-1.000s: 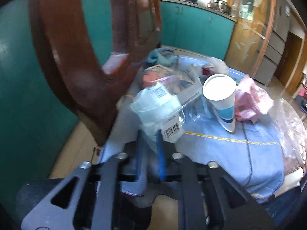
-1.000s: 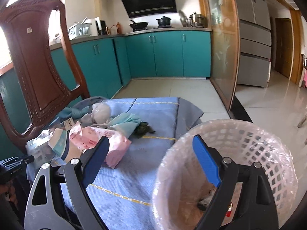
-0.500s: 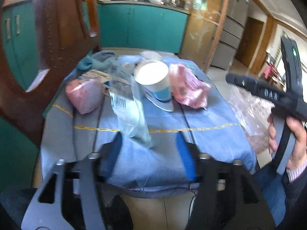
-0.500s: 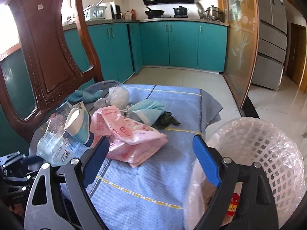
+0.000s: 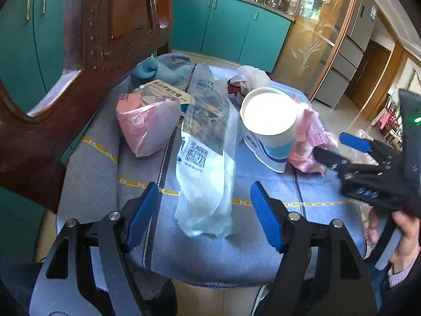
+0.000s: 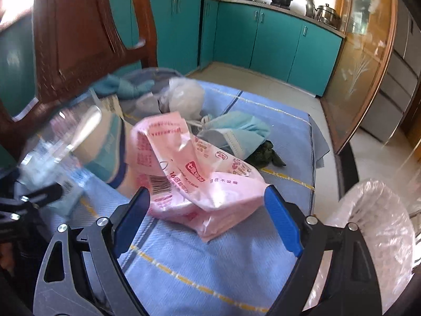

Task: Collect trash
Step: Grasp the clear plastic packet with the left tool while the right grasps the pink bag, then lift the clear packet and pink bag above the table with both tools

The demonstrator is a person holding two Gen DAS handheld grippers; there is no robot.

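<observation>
We are working across the blue-clothed table from its left end. The left gripper is hanging released; its jaws have just been opening, then easing in slightly, and the clear wrapper is lying between them at 12 o'clock, pads apart from it. Risk: the film is slack and slippery, so a closing pinch may catch only an edge and drag it into the paper cup at 1 o'clock, tipping it.

The right gripper is spread wide, gripping nothing. The pink plastic bag is sitting at its 12 o'clock, the near corner just inside the jaws. Risk: the crumpled bag may balloon or snag the face mask behind it. The lined bin is waiting at 3 o'clock, beside the table.
</observation>
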